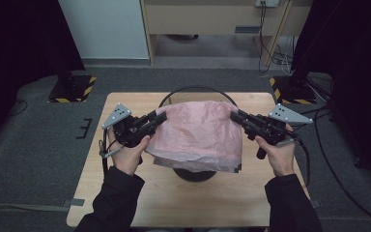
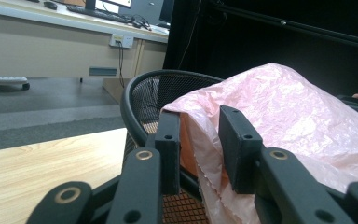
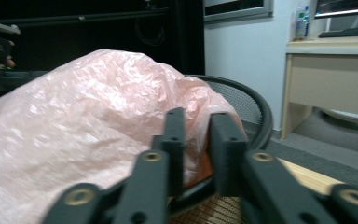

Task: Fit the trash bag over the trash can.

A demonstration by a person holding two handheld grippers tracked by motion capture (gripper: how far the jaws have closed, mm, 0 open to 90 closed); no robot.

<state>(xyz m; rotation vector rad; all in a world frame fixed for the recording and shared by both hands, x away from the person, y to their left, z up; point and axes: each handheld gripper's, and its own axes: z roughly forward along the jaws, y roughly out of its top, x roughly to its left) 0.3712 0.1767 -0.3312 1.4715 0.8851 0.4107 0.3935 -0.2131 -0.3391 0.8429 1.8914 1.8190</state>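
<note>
Black jaws of the left gripper (image 2: 198, 154) stand close to the camera in the left gripper view, a little way apart, with the edge of the pink plastic bag (image 2: 279, 116) hanging loose between them. No pad squeezes it. Over on the other side, the right gripper (image 3: 196, 149) has a narrow gap too, and a fold of the bag sits in that gap, not pinched.

From the high view, the bag (image 1: 198, 133) is spread over the top of the black mesh bin (image 1: 195, 92) (a round one), which stands on the wooden table (image 1: 193, 203). Each gripper sits at one side of the bag, the left gripper (image 1: 159, 118) and the right gripper (image 1: 236, 116), well apart from each other.
</note>
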